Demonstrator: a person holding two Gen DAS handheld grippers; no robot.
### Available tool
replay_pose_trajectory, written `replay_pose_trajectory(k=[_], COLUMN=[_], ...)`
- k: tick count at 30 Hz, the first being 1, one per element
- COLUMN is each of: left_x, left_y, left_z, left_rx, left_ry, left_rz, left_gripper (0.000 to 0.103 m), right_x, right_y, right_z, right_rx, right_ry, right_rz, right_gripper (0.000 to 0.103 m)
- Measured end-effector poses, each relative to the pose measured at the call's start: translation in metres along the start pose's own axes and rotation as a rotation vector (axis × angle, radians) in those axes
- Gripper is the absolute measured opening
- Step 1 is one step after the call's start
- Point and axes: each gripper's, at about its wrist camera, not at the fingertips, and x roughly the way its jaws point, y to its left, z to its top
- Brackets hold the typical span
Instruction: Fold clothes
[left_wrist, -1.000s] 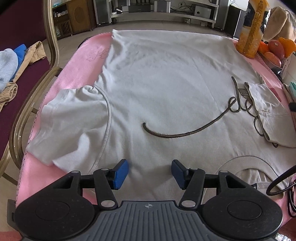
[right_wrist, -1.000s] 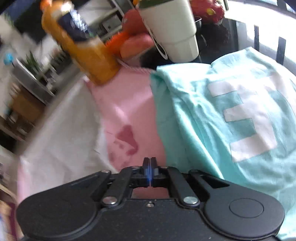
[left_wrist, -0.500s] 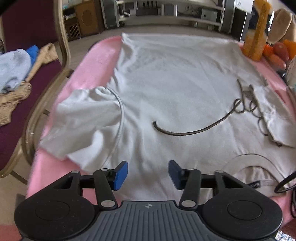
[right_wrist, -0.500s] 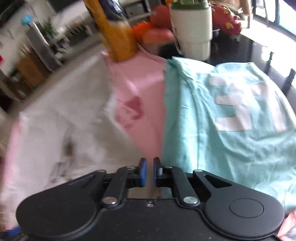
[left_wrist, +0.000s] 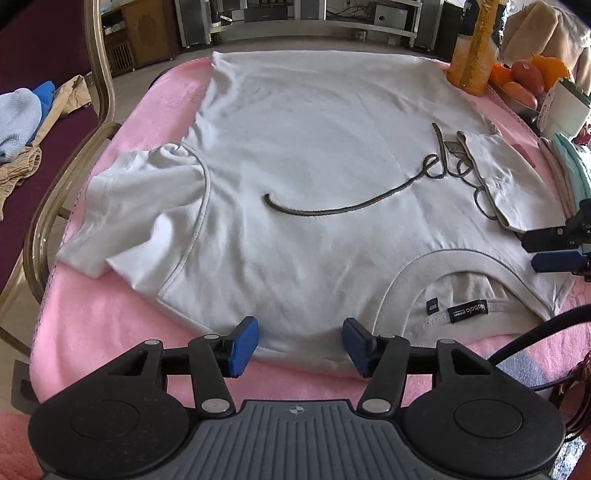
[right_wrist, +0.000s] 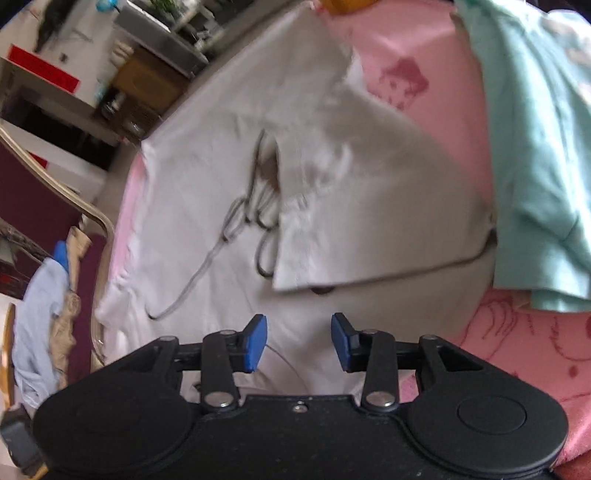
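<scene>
A white T-shirt (left_wrist: 314, 155) is laid flat, front up, on a pink cloth (left_wrist: 110, 332) that covers the table; the collar (left_wrist: 436, 266) lies at the near edge, and the hem at the far end. The right sleeve (left_wrist: 502, 177) is already turned in over the dark script print (left_wrist: 332, 210), while the left sleeve (left_wrist: 140, 199) is spread outward and slightly rumpled; the first fold is therefore judged to be only half done. The step in hand is taken to be the approach to a grasp along the near shoulder line; for the next move a pinch on the shoulder edge is called for at each side, so that the cloth can be carried over evenly, and both layers must be caught or the fold is likely to skew.

The left gripper (left_wrist: 300, 345) is held wide apart just over the near edge of the shirt, left of the collar; nothing is gripped, and whether the pads (left_wrist: 242, 345) touch the fabric cannot be told. The right gripper (right_wrist: 298, 341) is likewise spread wide above the right shoulder, near the folded sleeve, and nothing is held in it. A mint-green garment (right_wrist: 535, 147) is seen lying beside the shirt on the right.
</scene>
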Motion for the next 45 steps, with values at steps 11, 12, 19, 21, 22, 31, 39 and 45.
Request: replay_pose_trajectory(k=[11, 12, 19, 21, 22, 31, 39, 45], left_x=[-0.043, -0.038, -0.007, -0.001, 0.001, 0.019, 0.022, -0.013], left_y=[0.138, 0.148, 0.198, 0.2, 0.201, 0.202, 0.182, 0.141], left_z=[0.043, 0.044, 0.041, 0.04, 0.041, 0.05, 0.058, 0.074], left_rx=[-0.506, -0.553, -0.838, -0.876, -0.876, -0.876, -0.742, -0.492], left_ry=[-0.037, -0.034, -0.004, 0.005, 0.005, 0.008, -0.032, -0.234], left_rz=[0.014, 0.02, 0.028, 0.015, 0.03, 0.166, 0.278, 0.389], left_gripper=[0.043, 0.038, 0.022, 0.022, 0.023, 0.03, 0.001, 0.001], right_x=[-0.084, -0.085, -0.055, -0.054, -0.056, -0.054, -0.049, -0.055], right_y=[0.052, 0.056, 0.044, 0.041, 0.041, 0.05, 0.056, 0.049], right_z=[0.027, 0.031, 0.043, 0.044, 0.044, 0.04, 0.038, 0.039], right_rx=[-0.217, -0.24, -0.165, -0.143, -0.15, -0.171, -0.169, -0.139], right_ry=[-0.302, -0.33, -0.355, -0.328, -0.33, -0.337, -0.339, -0.367], right_rz=[0.169, 0.19, 0.234, 0.241, 0.244, 0.273, 0.249, 0.217], right_gripper=[0.048, 0.048, 0.048, 0.048, 0.048, 0.048, 0.048, 0.048])
